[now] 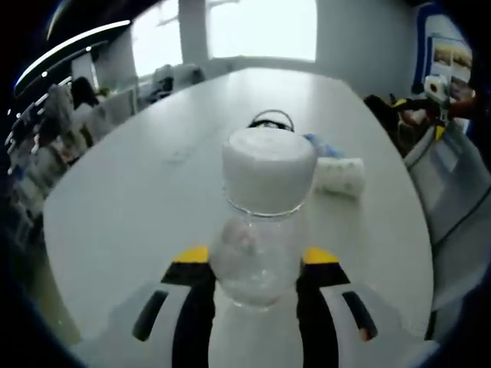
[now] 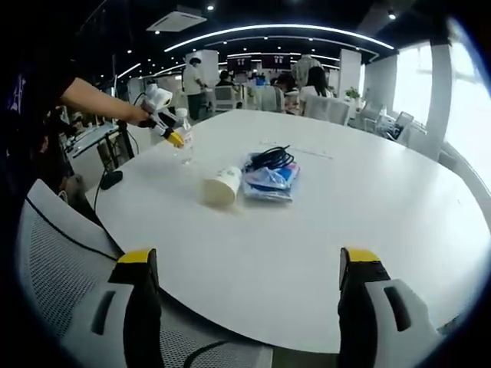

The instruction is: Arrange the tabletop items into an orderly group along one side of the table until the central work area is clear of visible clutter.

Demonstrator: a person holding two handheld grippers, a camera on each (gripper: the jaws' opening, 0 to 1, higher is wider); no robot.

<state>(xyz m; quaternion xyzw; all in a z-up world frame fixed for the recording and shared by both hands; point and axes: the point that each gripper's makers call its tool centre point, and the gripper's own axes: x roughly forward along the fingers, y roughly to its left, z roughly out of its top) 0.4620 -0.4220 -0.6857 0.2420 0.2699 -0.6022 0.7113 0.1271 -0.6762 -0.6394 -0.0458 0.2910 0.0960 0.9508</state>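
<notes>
The large white oval tabletop (image 2: 368,230) is judged mostly uncleared: a blue plastic packet (image 2: 268,181) topped by a black cable (image 2: 270,158) and a tipped white paper cup (image 2: 221,186) lie mid-table. A clear white-capped plastic bottle (image 1: 261,230) is clenched upright near one edge by the left tool (image 1: 257,287). The right tool (image 2: 249,295) is held released, grasping nothing.

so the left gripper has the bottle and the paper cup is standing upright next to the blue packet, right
Not quite. The left gripper does hold the bottle, but the paper cup lies on its side beside the blue packet, as the right gripper view shows.
</notes>
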